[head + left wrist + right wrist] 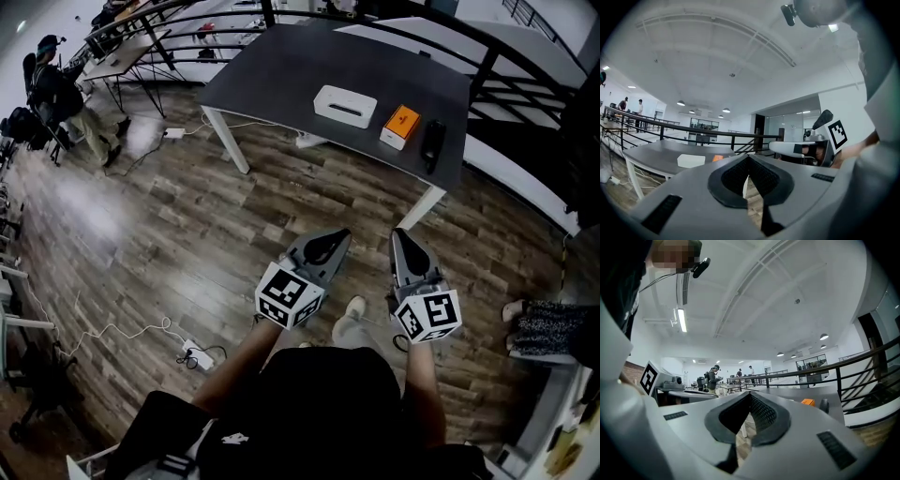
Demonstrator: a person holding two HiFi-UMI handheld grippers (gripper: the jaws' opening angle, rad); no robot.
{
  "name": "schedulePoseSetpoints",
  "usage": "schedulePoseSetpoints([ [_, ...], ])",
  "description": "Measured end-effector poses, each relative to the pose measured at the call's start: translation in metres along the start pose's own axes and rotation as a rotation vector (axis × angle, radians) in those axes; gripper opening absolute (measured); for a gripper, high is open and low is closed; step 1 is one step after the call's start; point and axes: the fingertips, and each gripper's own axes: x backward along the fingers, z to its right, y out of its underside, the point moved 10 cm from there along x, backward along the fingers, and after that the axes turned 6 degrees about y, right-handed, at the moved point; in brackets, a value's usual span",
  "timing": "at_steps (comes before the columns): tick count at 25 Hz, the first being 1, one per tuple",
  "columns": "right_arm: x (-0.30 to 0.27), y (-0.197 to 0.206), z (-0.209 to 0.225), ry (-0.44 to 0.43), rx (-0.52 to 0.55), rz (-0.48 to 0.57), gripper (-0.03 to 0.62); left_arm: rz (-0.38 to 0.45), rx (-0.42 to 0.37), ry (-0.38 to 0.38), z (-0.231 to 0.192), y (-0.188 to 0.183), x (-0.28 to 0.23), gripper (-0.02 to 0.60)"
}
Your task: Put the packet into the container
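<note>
Head view, read left to right. Wooden floor (187, 216) separates the person from the dark counter (281, 75); both tools are held out in front of the body, well apart from the counter and from everything on it.

Left tongs (337, 237): jaws together at the tips, nothing between them. The left gripper view confirms this, with the textured pads meeting at the front (748, 157) and only floor visible through the gap behind them.

White container (345, 105): stands on the counter, apparently holding nothing yet, though its inside cannot be made out.

Orange packet (401, 126): lies on the counter just beside the container, on its right and apart from it, ungrasped.

Black object (432, 142): lies right of the packet, near the counter's edge; what it is cannot be told.

Right tongs (399, 234): jaws closed on themselves and empty, as the right gripper view shows (750, 394).

Progress, as judged: the task is at its very start. Nothing has been picked up. Left to do are the approach to the counter, opening one pair of tongs, gripping the packet, carrying it over the container and letting go.
</note>
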Motion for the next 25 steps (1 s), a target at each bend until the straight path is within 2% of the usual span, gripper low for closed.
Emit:
schedulePoseSetpoints([
  [10, -0.051, -0.017, 0.081, -0.025, -0.013, 0.012, 0.003, -0.013, -0.020, -0.024, -0.026, -0.022, -0.084, 0.005],
  [18, -0.071, -0.018, 0.112, -0.064, 0.011, -0.012, 0.003, -0.037, -0.050, -0.041, -0.028, -0.030, -0.126, 0.005],
  [25, -0.081, -0.015, 0.129, -0.085, -0.001, -0.020, 0.003, -0.045, -0.033, -0.064, -0.032, -0.029, -0.141, 0.005],
])
